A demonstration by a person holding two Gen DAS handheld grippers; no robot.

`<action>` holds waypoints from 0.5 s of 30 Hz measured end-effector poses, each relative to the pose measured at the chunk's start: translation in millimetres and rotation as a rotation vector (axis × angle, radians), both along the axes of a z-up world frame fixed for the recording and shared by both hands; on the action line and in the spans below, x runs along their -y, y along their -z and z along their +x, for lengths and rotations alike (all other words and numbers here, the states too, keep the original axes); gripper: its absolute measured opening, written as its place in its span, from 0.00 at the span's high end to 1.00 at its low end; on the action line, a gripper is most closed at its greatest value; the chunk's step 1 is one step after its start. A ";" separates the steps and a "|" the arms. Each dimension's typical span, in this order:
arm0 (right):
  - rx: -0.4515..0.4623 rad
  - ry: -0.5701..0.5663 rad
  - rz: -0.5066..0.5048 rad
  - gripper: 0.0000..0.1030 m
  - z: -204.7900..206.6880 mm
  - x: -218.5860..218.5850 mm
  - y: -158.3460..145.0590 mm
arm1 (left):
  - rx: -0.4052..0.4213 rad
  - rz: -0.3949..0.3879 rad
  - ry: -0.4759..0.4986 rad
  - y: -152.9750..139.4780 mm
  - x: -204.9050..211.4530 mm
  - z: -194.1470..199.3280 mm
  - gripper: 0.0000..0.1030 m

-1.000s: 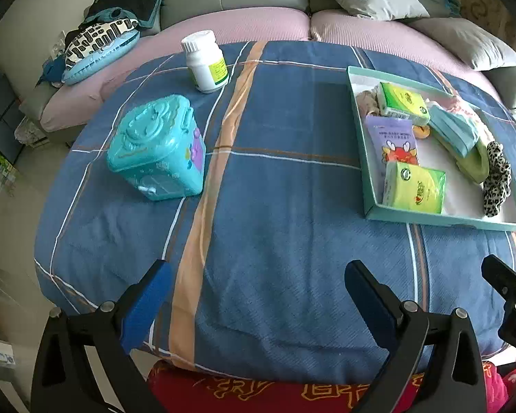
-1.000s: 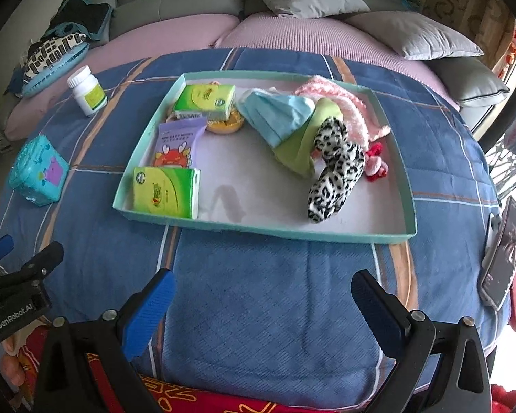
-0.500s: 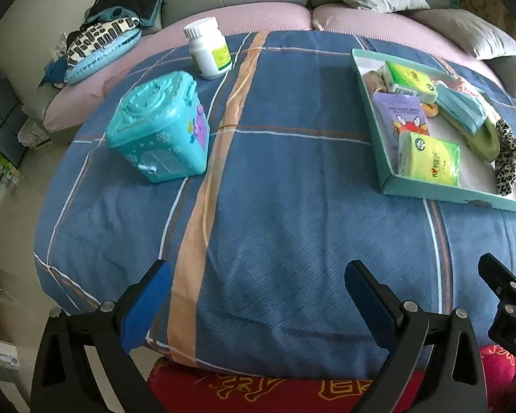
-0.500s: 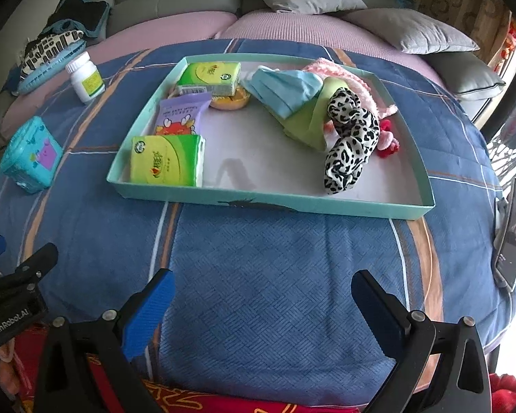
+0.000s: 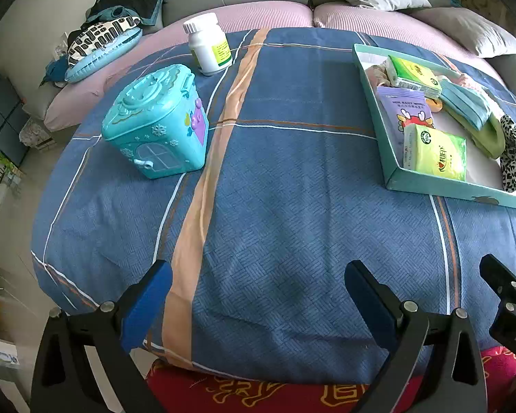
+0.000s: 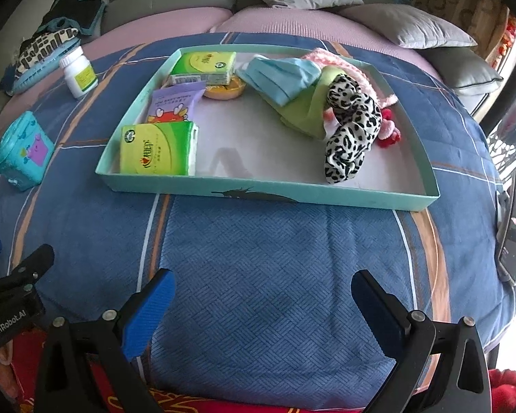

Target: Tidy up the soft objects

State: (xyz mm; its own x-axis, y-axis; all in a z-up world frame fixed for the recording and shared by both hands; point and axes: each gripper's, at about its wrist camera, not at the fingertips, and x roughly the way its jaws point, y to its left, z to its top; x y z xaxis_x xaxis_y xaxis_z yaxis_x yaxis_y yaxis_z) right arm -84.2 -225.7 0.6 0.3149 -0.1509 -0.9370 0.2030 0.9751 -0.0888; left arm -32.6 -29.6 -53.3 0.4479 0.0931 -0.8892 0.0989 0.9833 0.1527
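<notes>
A teal tray (image 6: 268, 196) lies on the blue plaid cloth; it also shows in the left wrist view (image 5: 430, 186). In it lie two green tissue packs (image 6: 158, 148), a purple wipes pack (image 6: 173, 103), a blue face mask (image 6: 282, 74), a green cloth (image 6: 306, 113), a leopard scrunchie (image 6: 351, 134) and a pink knit item (image 6: 340, 62). My left gripper (image 5: 258, 289) is open and empty over the cloth's near edge. My right gripper (image 6: 263, 296) is open and empty in front of the tray.
A teal toy box (image 5: 158, 120) and a white pill bottle (image 5: 210, 48) stand on the cloth left of the tray. A phone (image 6: 512, 237) lies at the right edge. Pillows (image 6: 409, 25) and a sofa lie behind.
Both grippers have lowered and drawn slightly closer to the table; the tray and toy box appear larger. Both stay open and empty.
</notes>
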 end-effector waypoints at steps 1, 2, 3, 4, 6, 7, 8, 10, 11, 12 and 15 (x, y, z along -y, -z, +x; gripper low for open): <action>-0.001 0.000 0.000 0.00 0.2 0.0 0.1 | 0.000 -0.001 0.000 -0.2 0.1 -0.3 0.03; -0.001 0.000 0.000 0.00 0.4 -0.1 0.2 | -0.001 -0.002 -0.001 -0.2 0.0 -0.2 0.03; -0.002 0.000 -0.003 0.00 0.2 -0.5 0.4 | -0.002 -0.002 -0.002 -0.4 -0.2 -0.2 0.03; -0.001 0.000 -0.004 0.00 0.1 -0.6 0.3 | -0.002 -0.002 -0.002 -0.6 -0.2 -0.2 0.03; -0.001 0.001 -0.005 0.00 0.2 -0.1 0.4 | 0.000 -0.002 0.000 -1.1 -0.3 -0.2 0.03; -0.001 0.002 -0.005 0.00 0.1 0.0 0.5 | 0.000 -0.002 0.000 -1.1 -0.3 0.0 0.03; -0.002 0.003 -0.004 0.00 0.1 0.0 0.8 | 0.000 -0.001 0.000 -1.1 -0.2 -0.2 0.03; -0.003 0.006 -0.003 0.00 0.7 0.7 1.4 | 0.000 -0.001 0.000 -1.2 -0.3 -0.1 0.03; -0.004 0.006 -0.003 0.00 0.7 0.7 1.5 | 0.000 -0.001 -0.001 -1.3 -0.2 0.0 0.03; -0.004 0.005 -0.004 0.00 0.6 1.1 1.4 | 0.001 -0.001 -0.001 -1.4 -0.2 0.0 0.03; -0.005 0.003 -0.006 0.00 1.0 0.8 1.5 | 0.002 -0.001 0.000 -1.4 -0.3 -0.5 0.03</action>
State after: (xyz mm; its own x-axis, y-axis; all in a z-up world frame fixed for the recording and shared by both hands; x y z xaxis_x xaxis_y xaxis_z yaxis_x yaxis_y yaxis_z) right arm -83.1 -226.5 -0.9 0.3100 -0.1572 -0.9376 0.2055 0.9740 -0.0954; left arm -33.1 -29.2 -51.9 0.4501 0.0924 -0.8882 0.0984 0.9834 0.1522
